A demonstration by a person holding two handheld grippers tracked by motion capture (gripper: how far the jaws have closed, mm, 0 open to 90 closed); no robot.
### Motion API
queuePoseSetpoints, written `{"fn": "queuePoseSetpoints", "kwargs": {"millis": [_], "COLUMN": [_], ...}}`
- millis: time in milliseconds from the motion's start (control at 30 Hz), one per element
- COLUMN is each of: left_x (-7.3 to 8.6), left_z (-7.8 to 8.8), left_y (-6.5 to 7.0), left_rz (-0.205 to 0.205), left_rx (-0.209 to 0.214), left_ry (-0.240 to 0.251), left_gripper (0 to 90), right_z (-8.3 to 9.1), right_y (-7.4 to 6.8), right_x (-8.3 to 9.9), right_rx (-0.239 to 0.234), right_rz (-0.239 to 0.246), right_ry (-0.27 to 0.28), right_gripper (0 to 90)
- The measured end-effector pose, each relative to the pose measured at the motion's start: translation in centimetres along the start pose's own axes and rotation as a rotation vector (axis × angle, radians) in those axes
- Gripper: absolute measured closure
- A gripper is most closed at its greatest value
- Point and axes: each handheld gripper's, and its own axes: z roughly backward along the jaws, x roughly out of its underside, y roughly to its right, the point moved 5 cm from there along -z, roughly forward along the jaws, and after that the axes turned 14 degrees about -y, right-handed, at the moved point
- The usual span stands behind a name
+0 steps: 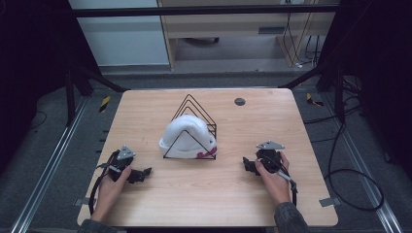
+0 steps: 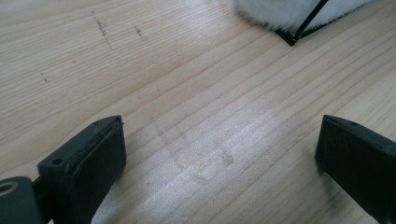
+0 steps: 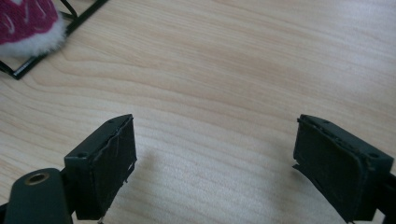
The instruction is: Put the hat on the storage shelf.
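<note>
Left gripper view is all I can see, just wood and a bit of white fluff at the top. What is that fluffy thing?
Observer: A white fluffy hat lying in a black wire rack at the middle of the table.
Operator: Is it all white?
Observer: No, it has dark red on it, seen in the right gripper view.
Operator: Is my other gripper holding anything?
Observer: No. The right gripper is open over bare wood, like the left gripper.
</note>
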Motion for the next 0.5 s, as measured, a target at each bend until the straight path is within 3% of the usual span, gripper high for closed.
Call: {"fn": "queuePoseSetpoints", "kwargs": {"millis": [100, 233, 500], "left_x": [-0.01, -0.02, -0.03], "left_z": [-0.01, -0.04, -0.06], "left_y": [-0.01, 0.01, 0.02], "left_rz": [-0.005, -0.007, -0.008], "left_rx": [0.0, 0.001, 0.004], "left_ry": [-0.001, -0.001, -0.002], "left_gripper": [0.6, 0.0, 0.0], "right_z": [-0.24, -0.26, -0.1], "right_y": [-0.14, -0.35, -0.54], "right_x": [0.52, 0.66, 0.91], "right_rx": [0.002, 0.033, 0.039], "right_rz": [-0.024, -0.021, -0.034], "right_ry": [-0.013, -0.021, -0.021], "right_gripper": [12.0, 11.4, 11.5]}}
